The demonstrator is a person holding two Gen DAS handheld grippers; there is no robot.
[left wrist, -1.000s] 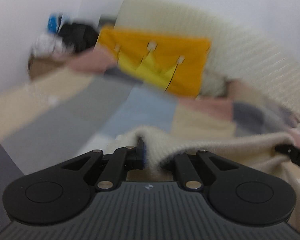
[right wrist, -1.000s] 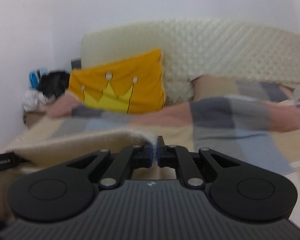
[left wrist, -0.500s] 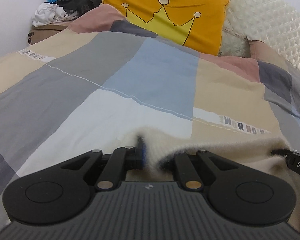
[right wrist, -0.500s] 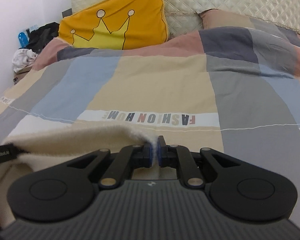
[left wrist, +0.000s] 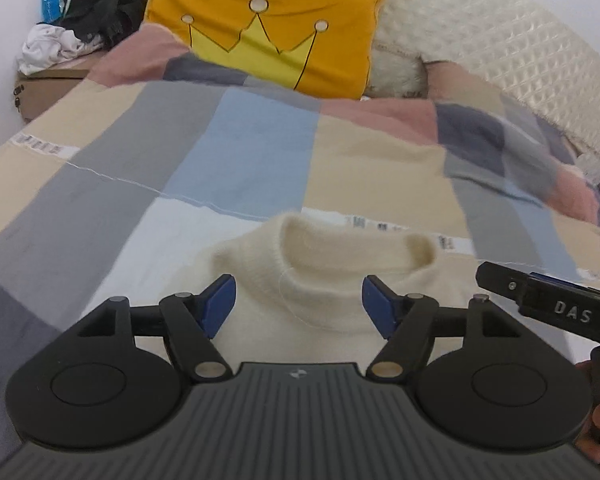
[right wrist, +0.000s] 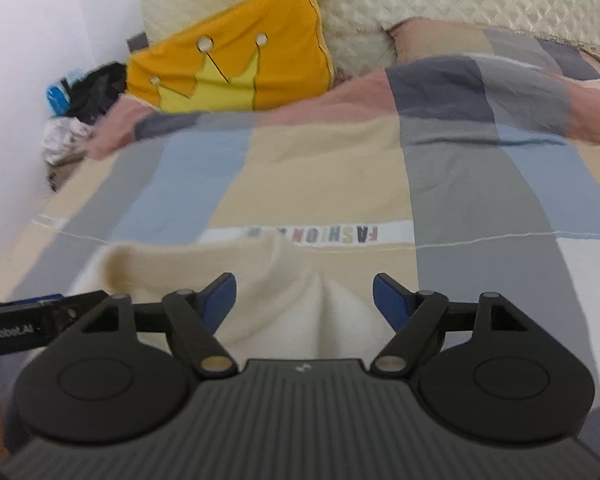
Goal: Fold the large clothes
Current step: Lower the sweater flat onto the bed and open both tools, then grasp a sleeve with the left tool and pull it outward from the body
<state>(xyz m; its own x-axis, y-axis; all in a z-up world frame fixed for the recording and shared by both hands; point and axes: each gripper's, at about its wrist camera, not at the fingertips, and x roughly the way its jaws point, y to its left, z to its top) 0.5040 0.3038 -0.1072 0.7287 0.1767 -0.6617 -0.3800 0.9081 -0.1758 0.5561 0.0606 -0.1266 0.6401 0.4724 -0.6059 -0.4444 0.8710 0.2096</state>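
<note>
Sweater (left wrist: 324,280), cream knit, lies flat on patchwork duvet (left wrist: 236,152) near foot of bed. Half a second earlier both grippers pinched its edge; now left gripper (left wrist: 298,304) and right gripper (right wrist: 304,300) spread apart, jaws opening, cloth lying loose between pads, ungripped. Judged: garment laid out, folding can begin. Collar (left wrist: 356,248) points toward crown pillow (left wrist: 268,36); long axis runs bed lengthwise

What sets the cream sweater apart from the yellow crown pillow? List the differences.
The cream sweater is plain and fuzzy; the yellow crown pillow is smooth, with a crown design. The sweater lies flat on the patchwork duvet, near the cameras; the pillow stands propped against the quilted headboard at the far end. The sweater is limp and flattened; the pillow is plump. Both are soft fabric on the bed.
</note>
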